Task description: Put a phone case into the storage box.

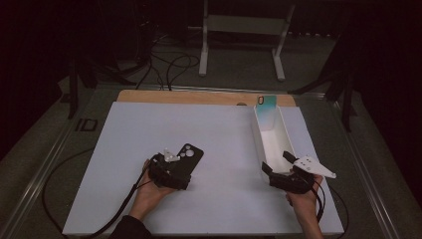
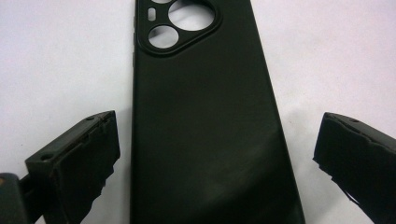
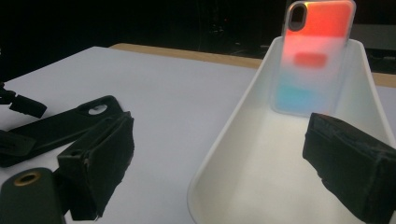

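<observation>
A black phone case lies flat on the white board, camera cut-outs pointing away from me. My left gripper is low over its near end, open, with one jaw on each side of the case and a gap to both. At the right, a long white tray holds a coloured, translucent phone case that leans upright against its far end. My right gripper is open at the tray's near end; its jaws straddle the tray's rim, with the coloured case farther off.
The white board lies on a wooden tabletop whose far edge shows. Cables and a white stand are on the floor beyond. In the right gripper view the black case lies off to the left.
</observation>
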### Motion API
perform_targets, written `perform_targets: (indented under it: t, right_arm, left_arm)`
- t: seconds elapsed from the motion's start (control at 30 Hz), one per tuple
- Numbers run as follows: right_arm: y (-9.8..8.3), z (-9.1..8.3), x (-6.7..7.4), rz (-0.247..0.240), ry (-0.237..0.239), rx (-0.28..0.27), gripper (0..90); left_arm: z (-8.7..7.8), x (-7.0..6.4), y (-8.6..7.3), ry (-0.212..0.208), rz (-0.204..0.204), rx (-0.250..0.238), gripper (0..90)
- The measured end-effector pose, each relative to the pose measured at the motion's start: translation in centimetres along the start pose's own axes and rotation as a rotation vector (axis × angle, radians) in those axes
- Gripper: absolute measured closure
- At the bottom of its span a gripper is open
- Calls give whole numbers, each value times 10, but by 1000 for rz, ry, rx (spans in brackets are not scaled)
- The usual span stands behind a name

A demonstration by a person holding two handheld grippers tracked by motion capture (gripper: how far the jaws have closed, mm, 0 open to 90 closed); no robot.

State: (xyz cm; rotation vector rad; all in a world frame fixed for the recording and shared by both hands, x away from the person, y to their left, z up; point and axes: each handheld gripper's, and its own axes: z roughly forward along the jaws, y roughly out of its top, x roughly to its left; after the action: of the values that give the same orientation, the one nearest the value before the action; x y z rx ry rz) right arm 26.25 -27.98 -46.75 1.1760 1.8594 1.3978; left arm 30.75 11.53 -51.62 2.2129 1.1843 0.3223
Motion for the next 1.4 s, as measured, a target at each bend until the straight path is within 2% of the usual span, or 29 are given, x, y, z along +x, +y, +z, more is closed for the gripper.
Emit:
perform_targets:
  t: [0.33,0.63,0.7,0.87,1.4]
  right_arm:
    - [0,0,0,1,1,-1,87]
    - [-1,2,0,4,5,0,88]
    - [-1,2,0,5,6,0,87]
    - [-1,2,1,4,9,1,88]
    - [3,3,4,7,29,-6,87]
  left_arm:
    - [8,1,2,25,-12,36,42]
    - [9,0,3,61,7,51,81]
    - [8,1,3,60,4,51,126]
    - [8,1,6,59,13,74,138]
    - [0,3,6,75,14,47,172]
